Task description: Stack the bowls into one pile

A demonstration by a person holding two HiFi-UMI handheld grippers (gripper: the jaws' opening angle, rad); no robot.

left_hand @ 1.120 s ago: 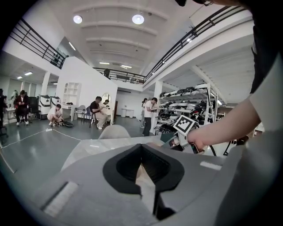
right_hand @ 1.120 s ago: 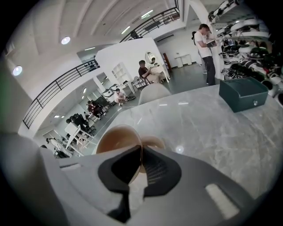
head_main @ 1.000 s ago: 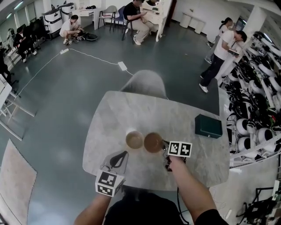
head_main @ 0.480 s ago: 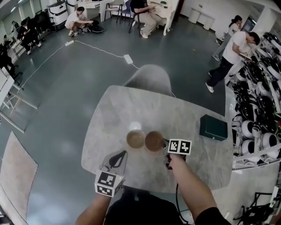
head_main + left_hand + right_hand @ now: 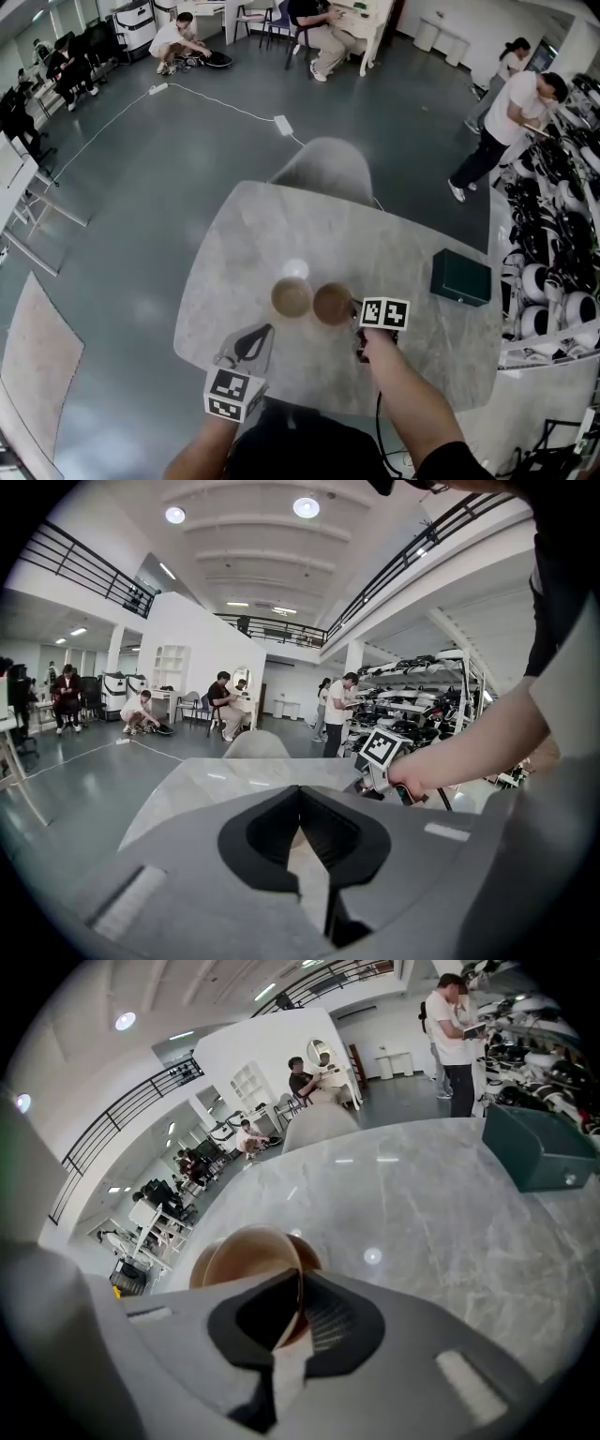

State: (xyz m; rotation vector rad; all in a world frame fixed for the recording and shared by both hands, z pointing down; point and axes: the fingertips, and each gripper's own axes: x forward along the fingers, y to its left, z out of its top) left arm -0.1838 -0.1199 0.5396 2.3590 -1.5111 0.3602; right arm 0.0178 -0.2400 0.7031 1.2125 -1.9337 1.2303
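Observation:
Two brown bowls stand side by side on the marble table (image 5: 394,253): the left bowl (image 5: 292,297) and the right bowl (image 5: 332,304). My right gripper (image 5: 355,311) comes in from the right and is shut on the near rim of the right bowl (image 5: 253,1255), its thin edge pinched between the jaws. Behind that bowl the left bowl (image 5: 198,1269) peeks out. Whether the held bowl rests on the table I cannot tell. My left gripper (image 5: 257,336) is shut and holds nothing near the table's front left edge. In the left gripper view it (image 5: 302,827) faces across the table and no bowl shows.
A dark green box (image 5: 461,277) sits at the table's right side. A grey chair (image 5: 321,169) stands at the far edge. Several people sit or stand well away around the room. Racks of gear line the right wall.
The right gripper has sunk a little with the right bowl still in its jaws. The left gripper has barely shifted. The head view has tilted slightly.

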